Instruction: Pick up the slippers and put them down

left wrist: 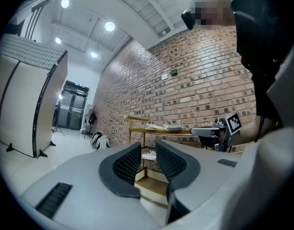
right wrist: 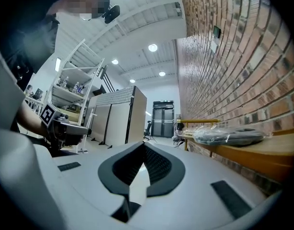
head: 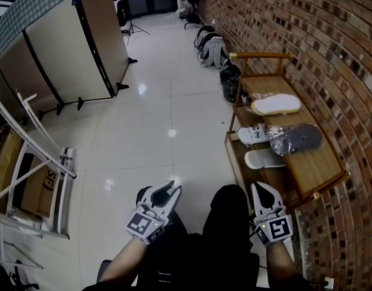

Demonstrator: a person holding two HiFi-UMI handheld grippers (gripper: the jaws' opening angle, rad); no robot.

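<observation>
- Both grippers sit empty by my lap: left gripper (head: 171,188) jaws slightly parted, right gripper (head: 259,188) jaws closed tip to tip.
- Bagged slippers (head: 298,138) lie on the wooden rack (head: 313,162) at my right. They're probably light, soft and slick in plastic, so I'd pinch a sole edge.

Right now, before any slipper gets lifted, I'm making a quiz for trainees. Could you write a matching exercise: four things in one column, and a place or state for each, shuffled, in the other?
Things:
1. cream slipper
2. grey slipper
3. backpack
4. left hand-held gripper

Places or states:
A. on the floor by the wall
B. top shelf, nearer end
C. jaws apart, nothing between them
D. top shelf, farther end

Pairs: 1-D, 2-B, 3-A, 4-C
</observation>
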